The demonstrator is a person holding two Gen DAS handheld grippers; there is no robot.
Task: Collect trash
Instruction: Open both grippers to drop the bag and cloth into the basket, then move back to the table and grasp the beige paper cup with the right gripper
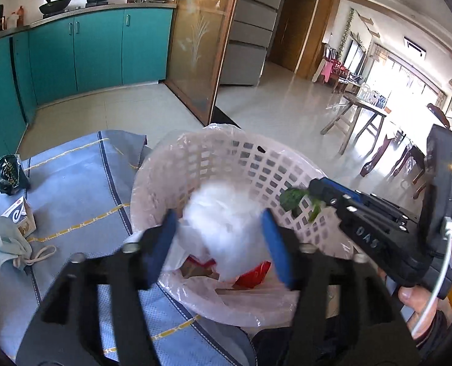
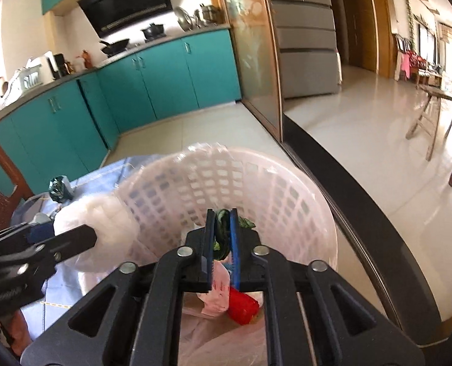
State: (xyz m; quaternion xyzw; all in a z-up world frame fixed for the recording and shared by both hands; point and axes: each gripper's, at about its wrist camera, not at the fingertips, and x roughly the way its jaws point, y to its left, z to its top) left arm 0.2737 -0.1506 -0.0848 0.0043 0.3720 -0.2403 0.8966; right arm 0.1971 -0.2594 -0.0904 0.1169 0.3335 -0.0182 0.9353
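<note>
Right gripper (image 1: 312, 196) – reads "DAS".

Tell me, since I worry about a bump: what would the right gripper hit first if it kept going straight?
Probably the inner far wall of the white basket. The right gripper, shut on a green scrap, points over the rim into it. Depth is unclear, so that's a guess.

surface: table under a blue-grey cloth (image 1: 73, 183) with dark stripes and yellow dashed lines, black edge (image 2: 363, 213) on its right side. on the cloth: white lattice waste basket (image 1: 256, 164) lined with a clear bag, near that edge; dark green crumpled packet (image 1: 10, 175) at far left; just below it a small printed carton (image 1: 19, 218) touching a pale cloth pouch with a cord (image 1: 7, 244)
</note>
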